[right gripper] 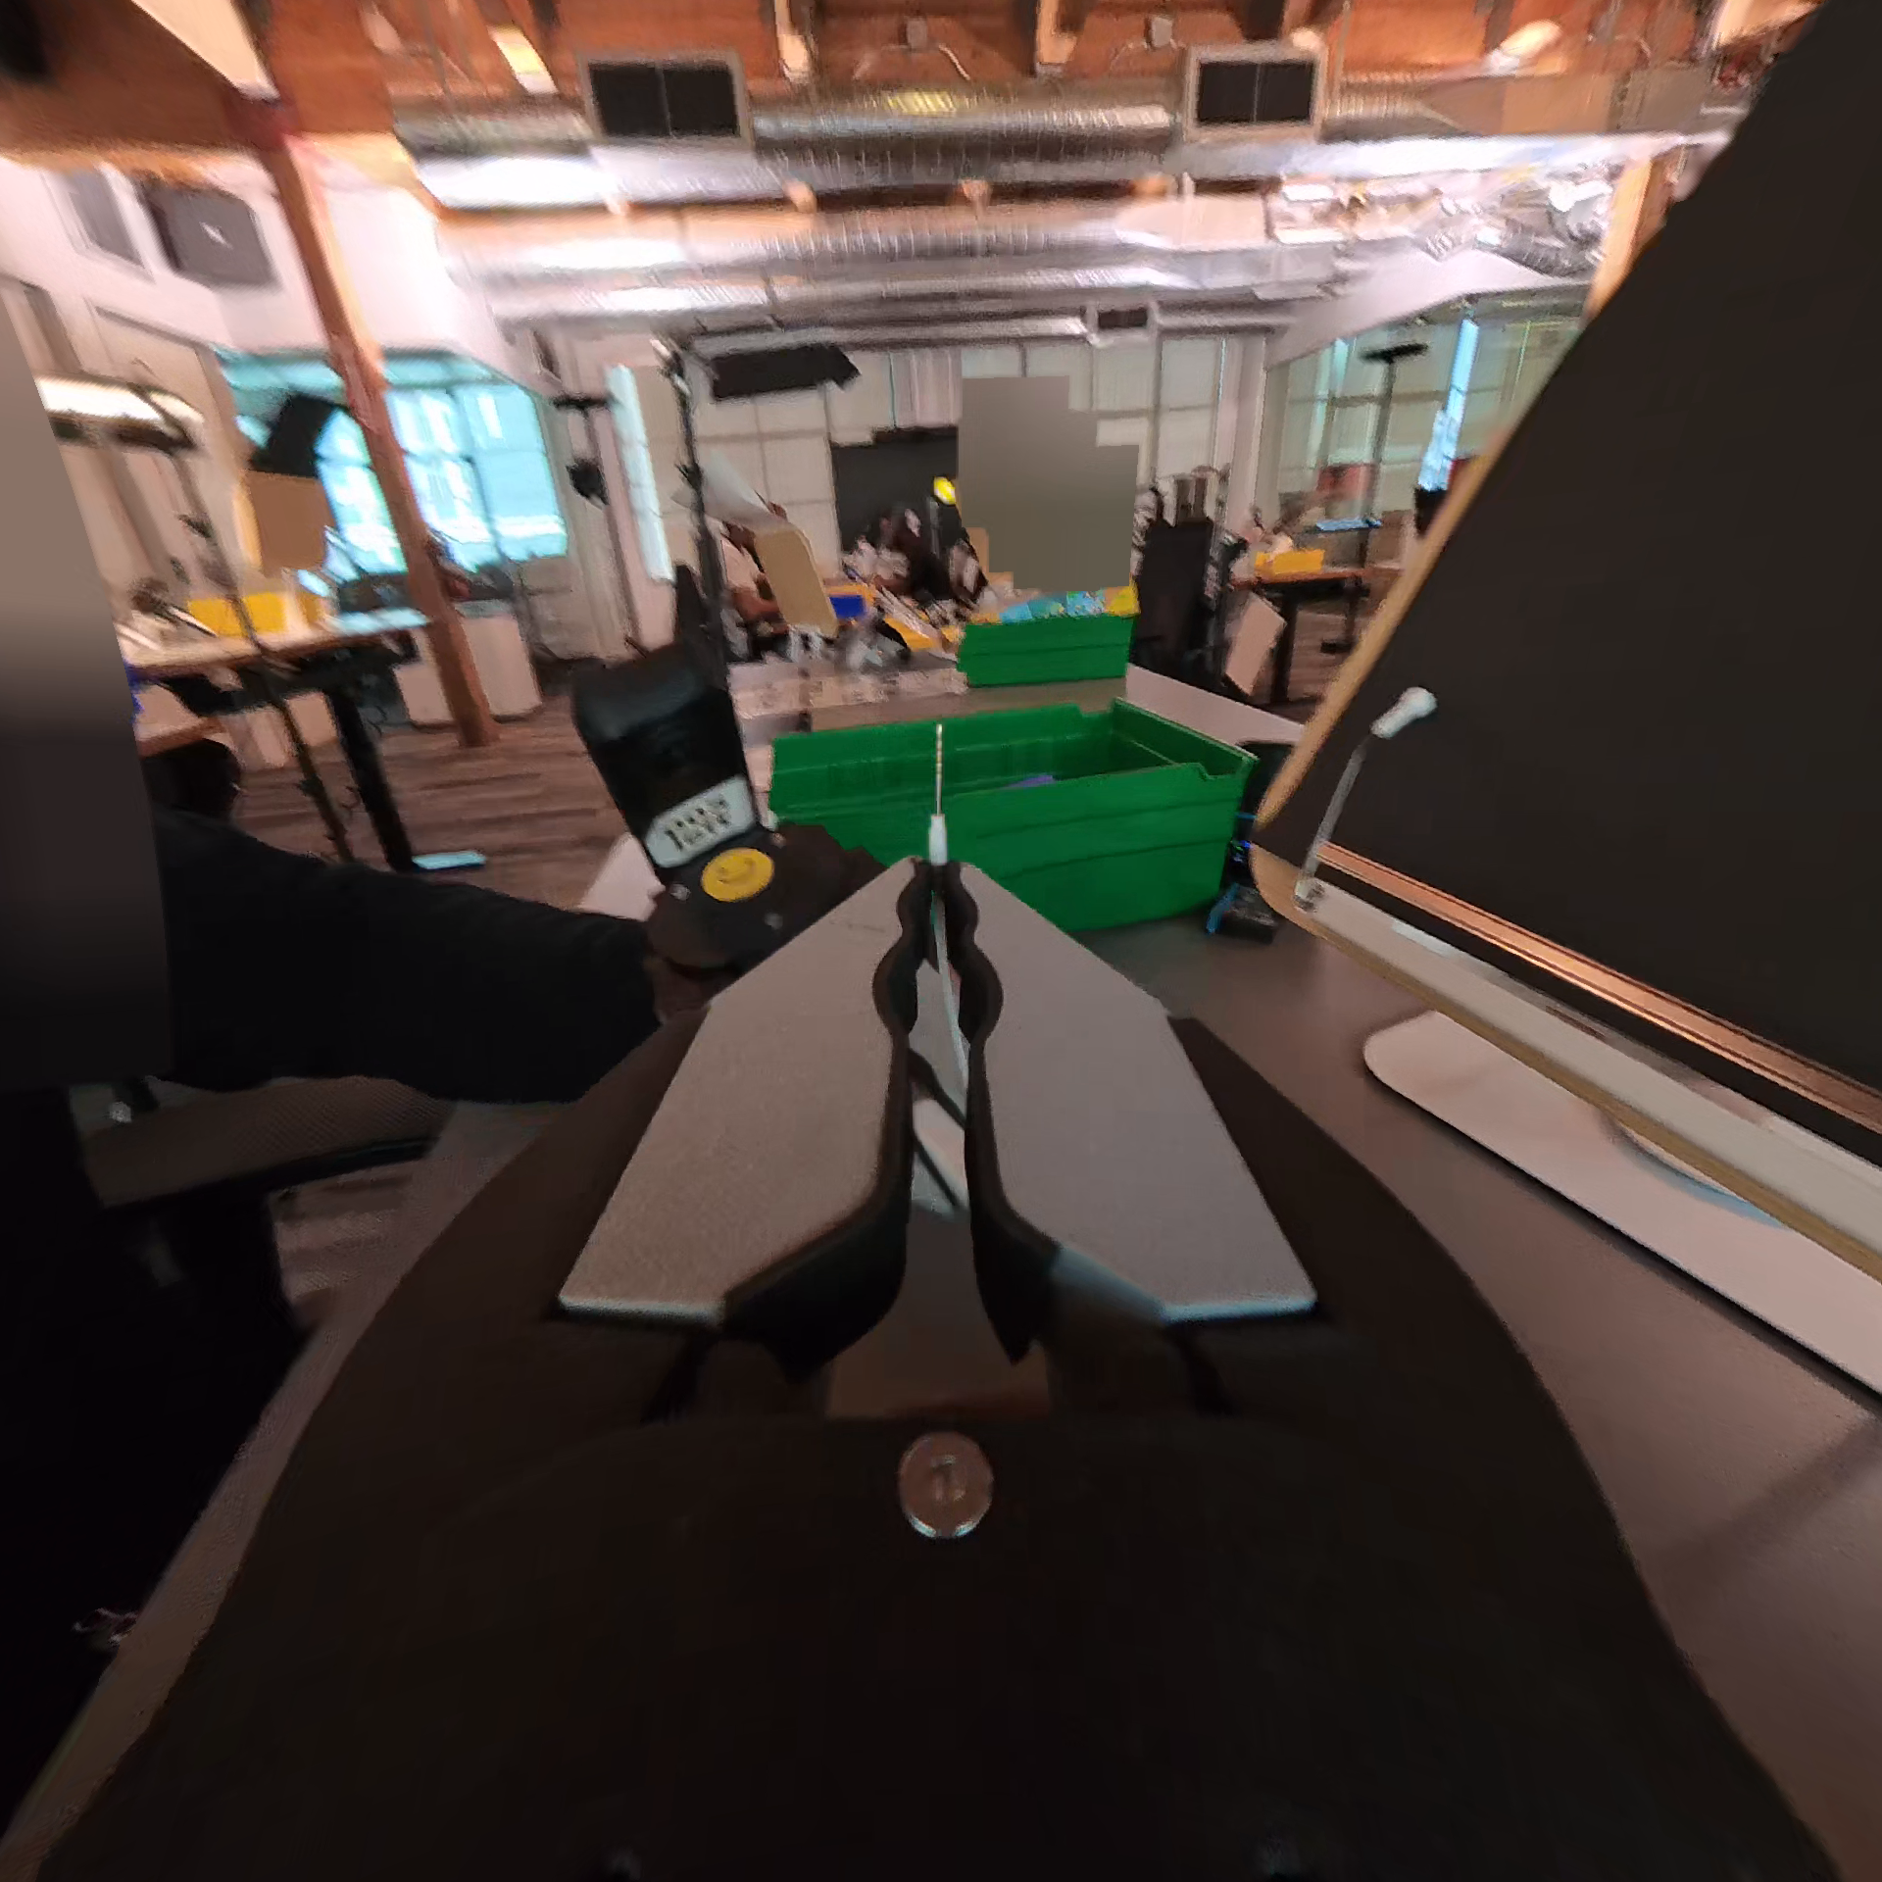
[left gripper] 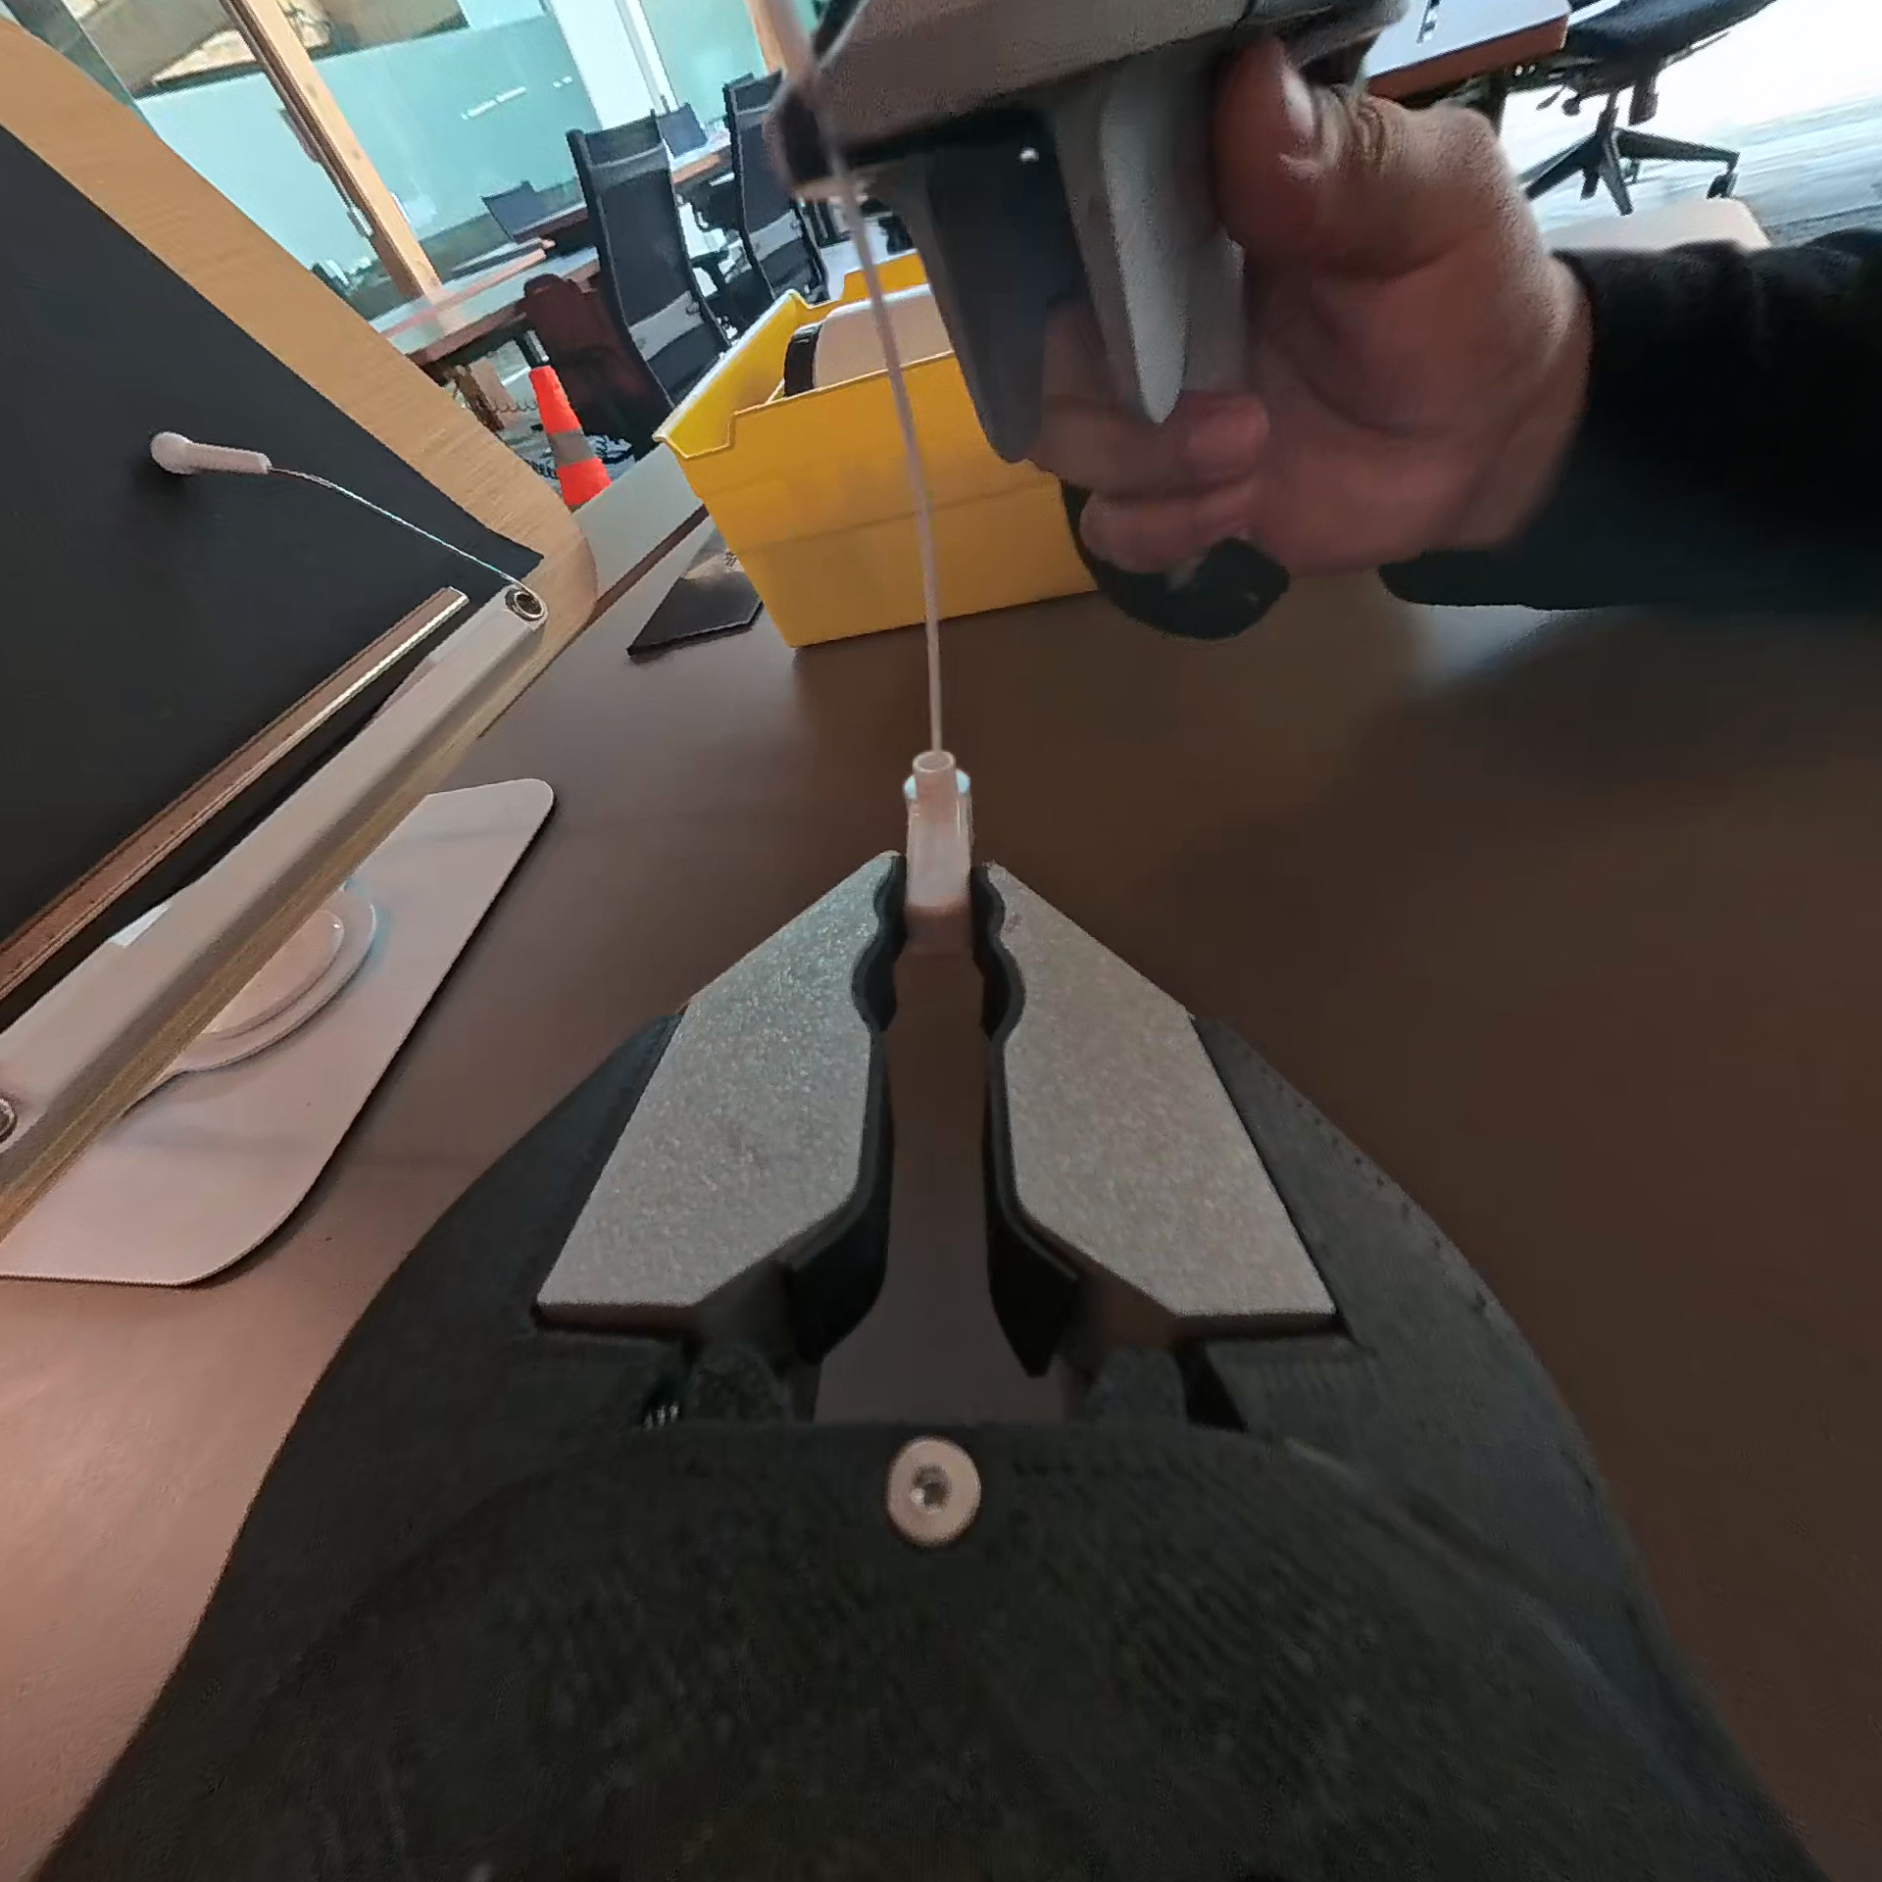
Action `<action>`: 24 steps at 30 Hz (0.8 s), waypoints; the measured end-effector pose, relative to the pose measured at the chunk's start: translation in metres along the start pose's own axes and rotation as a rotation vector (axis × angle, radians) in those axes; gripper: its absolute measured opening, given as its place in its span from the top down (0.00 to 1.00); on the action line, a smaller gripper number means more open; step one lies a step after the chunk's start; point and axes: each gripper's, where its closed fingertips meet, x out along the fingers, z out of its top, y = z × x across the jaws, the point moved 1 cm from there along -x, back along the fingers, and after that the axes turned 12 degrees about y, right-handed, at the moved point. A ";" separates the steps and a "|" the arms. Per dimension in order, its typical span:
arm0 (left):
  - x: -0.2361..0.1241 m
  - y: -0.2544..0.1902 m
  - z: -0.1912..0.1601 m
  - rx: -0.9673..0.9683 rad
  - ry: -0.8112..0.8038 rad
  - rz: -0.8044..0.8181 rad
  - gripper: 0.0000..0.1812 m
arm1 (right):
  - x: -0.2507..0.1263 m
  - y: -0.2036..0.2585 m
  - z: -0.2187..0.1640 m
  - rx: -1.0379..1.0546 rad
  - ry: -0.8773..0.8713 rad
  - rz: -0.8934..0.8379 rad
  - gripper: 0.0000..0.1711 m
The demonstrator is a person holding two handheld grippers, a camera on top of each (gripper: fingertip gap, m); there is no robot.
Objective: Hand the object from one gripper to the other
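Brown desk point(left gripper: 1324, 917) under me: left tongs point(left gripper: 935, 886) nearly closed on the thin white tube point(left gripper: 932, 815), right tongs point(right gripper: 935, 886) pinching its far end.

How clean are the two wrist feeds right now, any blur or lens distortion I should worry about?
Left wrist view: the left hand-held gripper and thin white object are fairly sharp; the hand on the right hand-held gripper is motion-blurred, and the yellow bin slightly soft. Right wrist view: the room smears towards the edges, the green bin is soft, and wide-angle bending shows in both.
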 end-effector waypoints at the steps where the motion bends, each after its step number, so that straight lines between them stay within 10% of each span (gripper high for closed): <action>1: 0.000 0.002 0.000 -0.001 0.001 0.007 0.95 | 0.000 -0.003 -0.003 -0.026 0.045 -0.034 1.00; 9: 0.001 0.017 -0.013 0.001 0.077 0.079 0.95 | -0.011 -0.033 -0.048 -0.234 0.474 -0.307 1.00; 24: 0.002 0.014 -0.013 -0.012 0.073 0.045 0.95 | 0.010 -0.027 -0.116 -0.358 0.830 -0.273 1.00</action>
